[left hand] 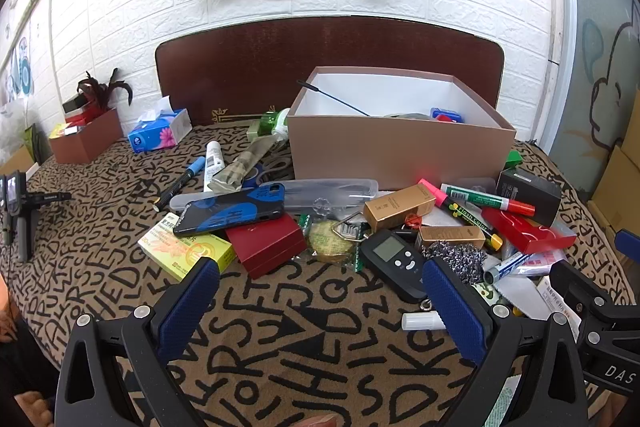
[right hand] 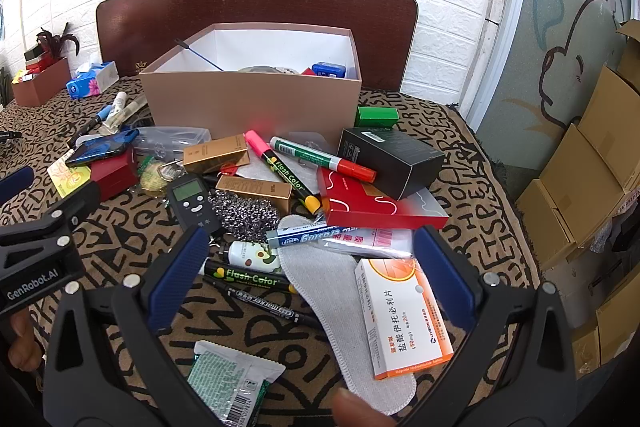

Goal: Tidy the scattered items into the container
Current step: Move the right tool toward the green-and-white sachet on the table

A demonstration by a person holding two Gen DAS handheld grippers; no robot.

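A bed covered with a tan cloth (left hand: 280, 359) printed in bold black letters holds a heap of small household things, and two sets of hand-held tongs hover above its near edge, both tilted downward. The left tongs (left hand: 320, 291) stand spread wide with nothing between their ribbed blue pads; bare cloth lies between them, and the heap starts just beyond the tips, where a red hinged box (left hand: 266, 243) sits near the left pad and a black handheld device with a grey screen (left hand: 394, 261) touches the right one in the picture. The right tongs (right hand: 308, 259) are also spread wide, pinching nothing, and hang over a grey fabric insole (right hand: 332, 291), a white and orange medicine carton (right hand: 404, 315) lying on it, two black markers (right hand: 256, 287) and a crinkled green foil packet (right hand: 232, 383). Farther back lie a knobbly steel scouring pad (right hand: 244, 211), glossy gold cartons (right hand: 216, 155), a matte black box (right hand: 390, 155), a flat red box (right hand: 376, 203) and a blue and black phone case (left hand: 232, 209). Behind the heap, against a dark wooden headboard (left hand: 328, 55), stands the container: an open pinkish-brown cardboard box (left hand: 400, 151) with a white inside, already holding a few things, well apart from both tongs.
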